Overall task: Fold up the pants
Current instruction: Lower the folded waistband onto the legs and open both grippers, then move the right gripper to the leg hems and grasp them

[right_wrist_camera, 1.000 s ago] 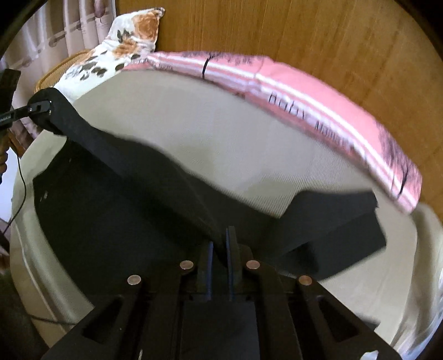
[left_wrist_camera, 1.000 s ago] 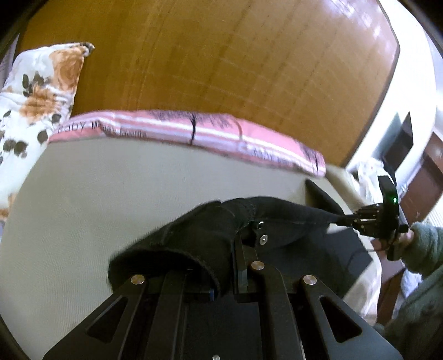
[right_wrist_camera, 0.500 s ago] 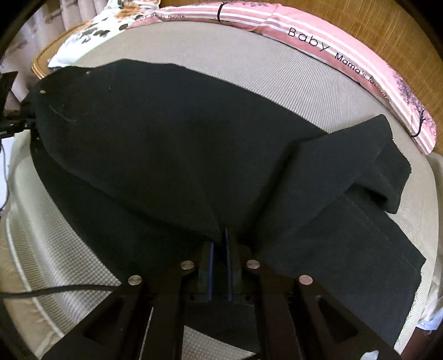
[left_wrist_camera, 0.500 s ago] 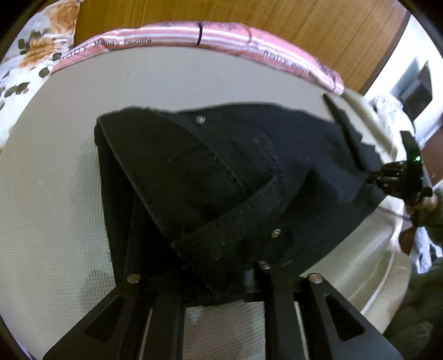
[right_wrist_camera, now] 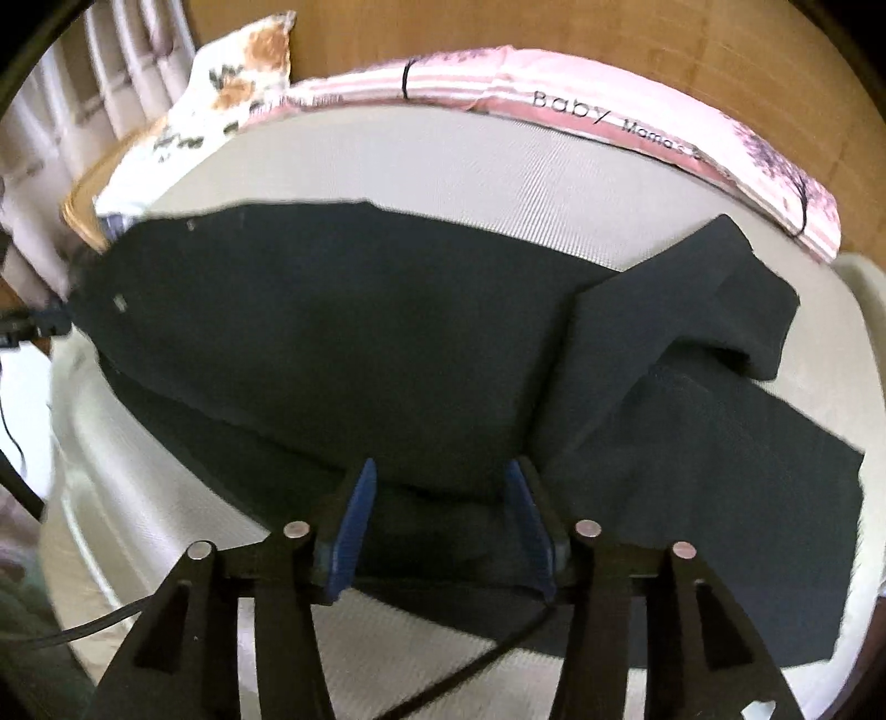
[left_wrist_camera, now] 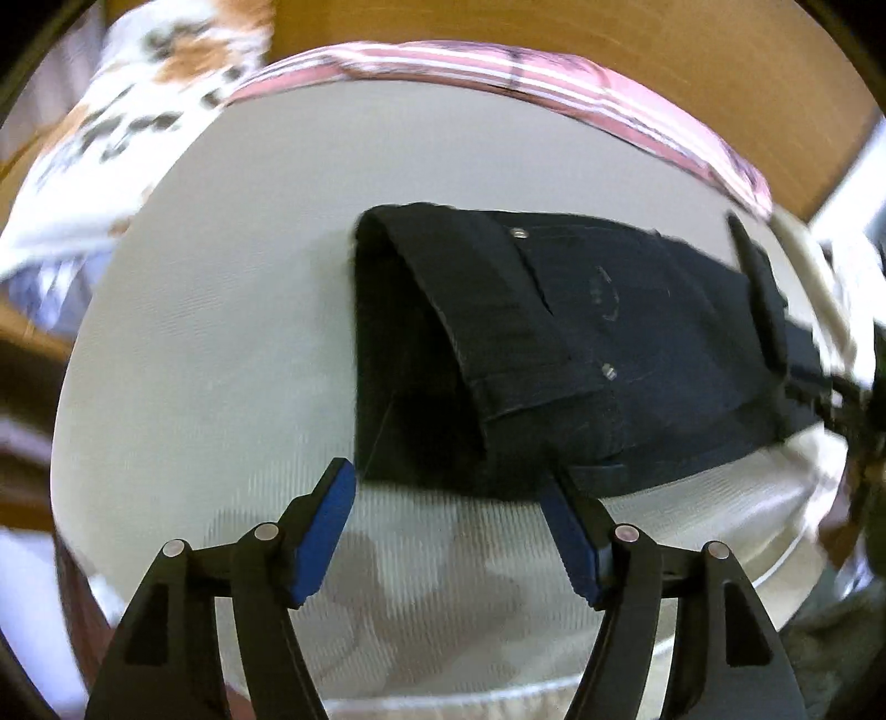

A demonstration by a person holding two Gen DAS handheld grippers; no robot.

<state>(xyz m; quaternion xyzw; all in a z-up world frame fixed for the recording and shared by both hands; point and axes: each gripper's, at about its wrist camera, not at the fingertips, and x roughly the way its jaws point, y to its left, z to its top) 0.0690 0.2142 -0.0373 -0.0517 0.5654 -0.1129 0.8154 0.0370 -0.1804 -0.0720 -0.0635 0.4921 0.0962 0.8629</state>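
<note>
Black pants [left_wrist_camera: 581, 343] lie on the beige mattress [left_wrist_camera: 221, 332], folded lengthwise, the waistband with its metal rivets toward the left wrist view. My left gripper [left_wrist_camera: 448, 487] is open and empty, just short of the waistband's near edge. In the right wrist view the pants [right_wrist_camera: 360, 343] spread across the bed, the leg ends crumpled at the right. My right gripper [right_wrist_camera: 437, 476] is open, its blue pads [right_wrist_camera: 354, 515] standing either side of the pants' near edge without clamping it. The right gripper [left_wrist_camera: 853, 399] shows blurred at the left wrist view's right edge.
A pink striped blanket [right_wrist_camera: 637, 122] lies along the wooden headboard [left_wrist_camera: 554, 27]. A floral pillow [left_wrist_camera: 111, 127] sits at the far left corner. A black cable [right_wrist_camera: 470, 670] runs under the right gripper. The mattress edge [right_wrist_camera: 111, 498] drops off near me.
Both grippers held the pants in the air, laid them down on the mattress, then opened and let go. The left gripper has drawn back from the waistband.
</note>
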